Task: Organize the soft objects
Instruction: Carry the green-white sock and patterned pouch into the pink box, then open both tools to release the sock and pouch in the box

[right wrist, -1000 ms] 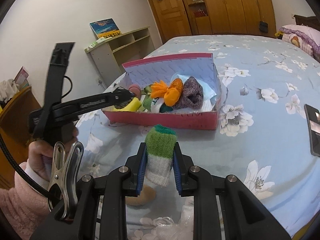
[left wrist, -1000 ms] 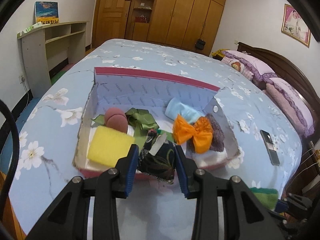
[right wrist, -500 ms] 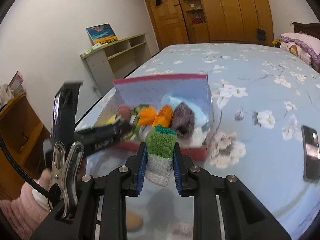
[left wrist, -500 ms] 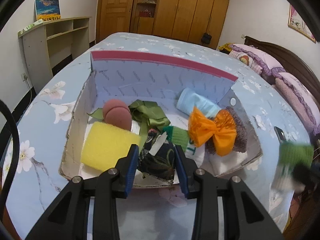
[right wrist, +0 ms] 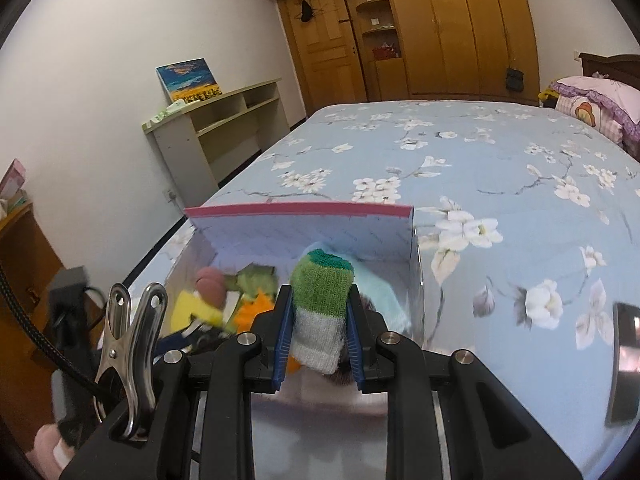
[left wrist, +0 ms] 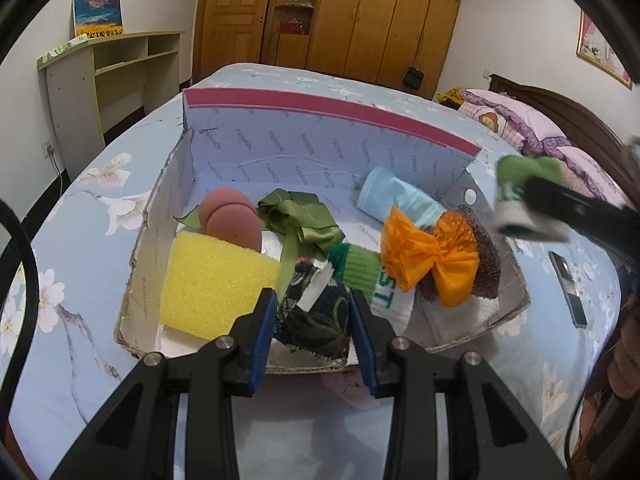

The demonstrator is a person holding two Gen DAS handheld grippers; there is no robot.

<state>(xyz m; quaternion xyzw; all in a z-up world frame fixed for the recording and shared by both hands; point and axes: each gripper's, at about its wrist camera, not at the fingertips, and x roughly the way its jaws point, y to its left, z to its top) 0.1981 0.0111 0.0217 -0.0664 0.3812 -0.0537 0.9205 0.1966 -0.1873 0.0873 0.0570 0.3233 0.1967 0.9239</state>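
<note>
An open cardboard box (left wrist: 328, 108) with a pink rim lies on the bed. Inside are a yellow sponge (left wrist: 212, 280), a pink puff (left wrist: 230, 220), a green ribbon (left wrist: 304, 224), a blue cloth roll (left wrist: 396, 196), an orange bow (left wrist: 428, 256), a brown knit piece (left wrist: 486, 256) and a green-and-white sock (left wrist: 368, 276). My left gripper (left wrist: 314, 316) is shut on a dark patterned pouch (left wrist: 316, 316) over the box's near edge. My right gripper (right wrist: 319, 324) is shut on a second green-and-white sock (right wrist: 320, 304), held above the box (right wrist: 300, 210); this sock (left wrist: 524, 196) shows at the right of the left wrist view.
The box sits near the foot of a blue floral bedspread (right wrist: 500, 168). A dark phone (left wrist: 568, 288) lies on the bed right of the box. Pillows (left wrist: 532, 128) are at the headboard, a shelf unit (left wrist: 100, 68) stands by the left wall, wardrobes behind.
My right gripper has carried its sock from the bed's near edge to above the box. My left gripper has come closer over the box's near edge and slightly down.
</note>
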